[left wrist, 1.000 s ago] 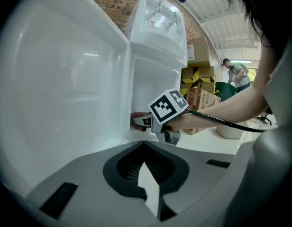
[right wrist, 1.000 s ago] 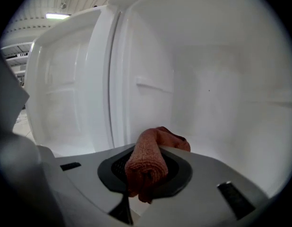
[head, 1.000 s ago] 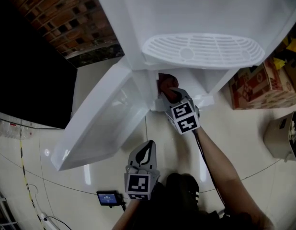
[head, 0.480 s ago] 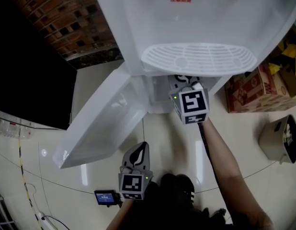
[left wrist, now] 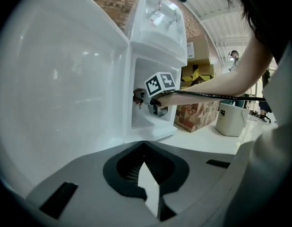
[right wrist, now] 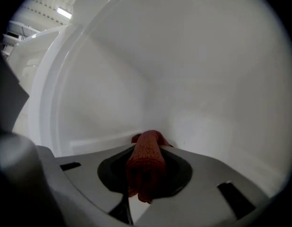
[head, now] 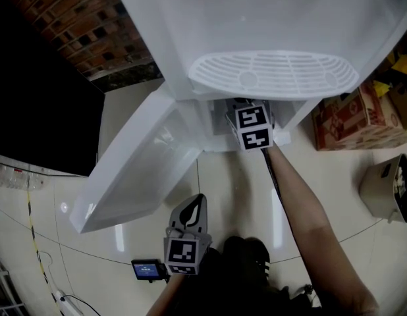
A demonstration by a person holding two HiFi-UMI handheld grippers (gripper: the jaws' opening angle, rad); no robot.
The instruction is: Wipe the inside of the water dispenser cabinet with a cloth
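The white water dispenser [head: 269, 18] stands with its cabinet door [head: 134, 170] swung open to the left. My right gripper [right wrist: 147, 148] is shut on a red knitted cloth [right wrist: 146, 167] and reaches inside the cabinet, facing its white back corner. In the head view only its marker cube [head: 251, 127] shows below the drip tray [head: 272, 74]; the cloth is hidden there. The left gripper view shows the right gripper [left wrist: 153, 105] in the cabinet opening [left wrist: 150, 98]. My left gripper [head: 193, 209] hangs low over the floor, shut and holding nothing, well short of the door.
Cardboard boxes [head: 358, 120] stand right of the dispenser, with a beige bin [head: 388, 186] nearer me. A small device [head: 145, 269] lies on the tiled floor by the left gripper. A brick wall [head: 78, 25] and a dark panel [head: 32, 110] close off the left.
The right gripper went from the cabinet's front left edge deeper inside, under the drip tray, so the cloth is now hidden from the head view. The left gripper barely moved.
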